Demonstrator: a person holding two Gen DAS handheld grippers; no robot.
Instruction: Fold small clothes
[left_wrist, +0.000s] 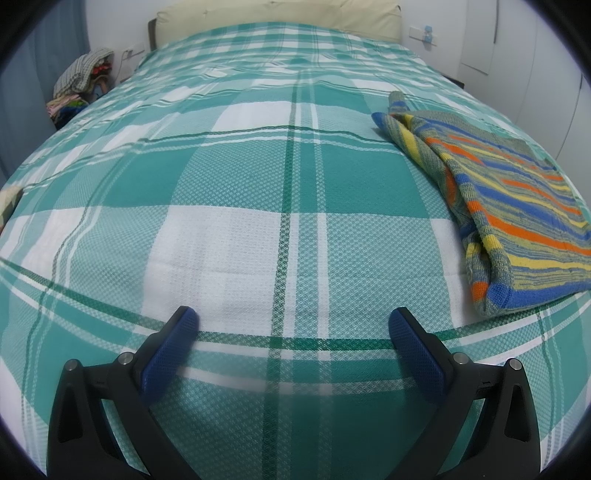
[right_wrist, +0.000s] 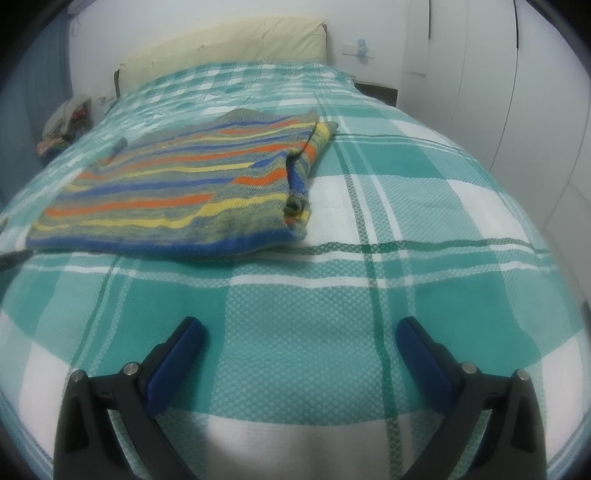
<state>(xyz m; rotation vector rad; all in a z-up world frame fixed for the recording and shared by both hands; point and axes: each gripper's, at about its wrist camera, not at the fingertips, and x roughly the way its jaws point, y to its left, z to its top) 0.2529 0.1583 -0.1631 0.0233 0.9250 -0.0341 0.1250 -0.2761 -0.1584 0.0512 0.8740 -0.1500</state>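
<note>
Both claws, left claw (left_wrist: 293, 325) & right claw (right_wrist: 299, 332), are hanging wide open w/ nothing gripped over the green plaid bed (left_wrist: 258, 184), folded striped sweater (right_wrist: 177, 192) lying flat between them, no readable writing.

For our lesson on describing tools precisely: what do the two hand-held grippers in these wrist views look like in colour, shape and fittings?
The left hand-held gripper and the right hand-held gripper look alike. Each has two black, angular arms with triangular cut-outs. Round silver pins sit at the joints. Each finger carries a dark blue pad with a fine textured grip surface. No cables, labels or sleeves show in either view.
</note>
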